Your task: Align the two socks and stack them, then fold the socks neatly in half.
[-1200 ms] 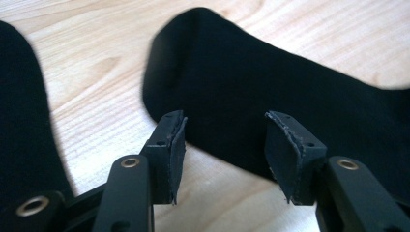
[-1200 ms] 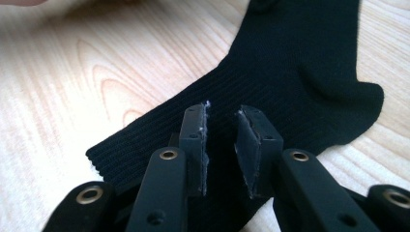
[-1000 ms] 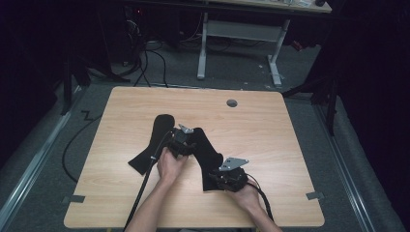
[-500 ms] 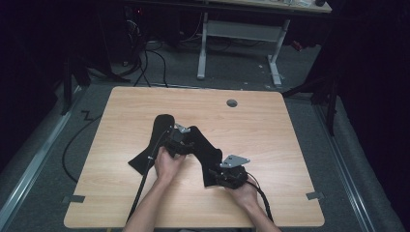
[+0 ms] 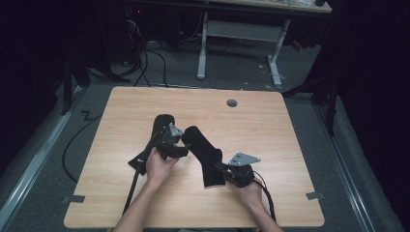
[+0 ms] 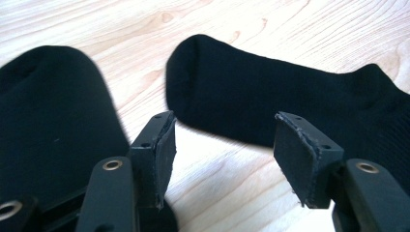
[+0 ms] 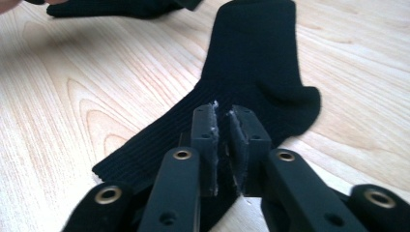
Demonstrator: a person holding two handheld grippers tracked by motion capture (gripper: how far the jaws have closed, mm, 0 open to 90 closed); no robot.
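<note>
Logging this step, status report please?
Left tongs open, hovering between both socks. Right tongs shut on right sock cuff. Left sock flat. Nothing in the way.

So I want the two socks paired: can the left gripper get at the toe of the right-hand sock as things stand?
Probably yes. The left gripper is open, with the right-hand sock's toe just ahead of its pads and bare table between. The right gripper is shut on that sock's cuff.
</note>
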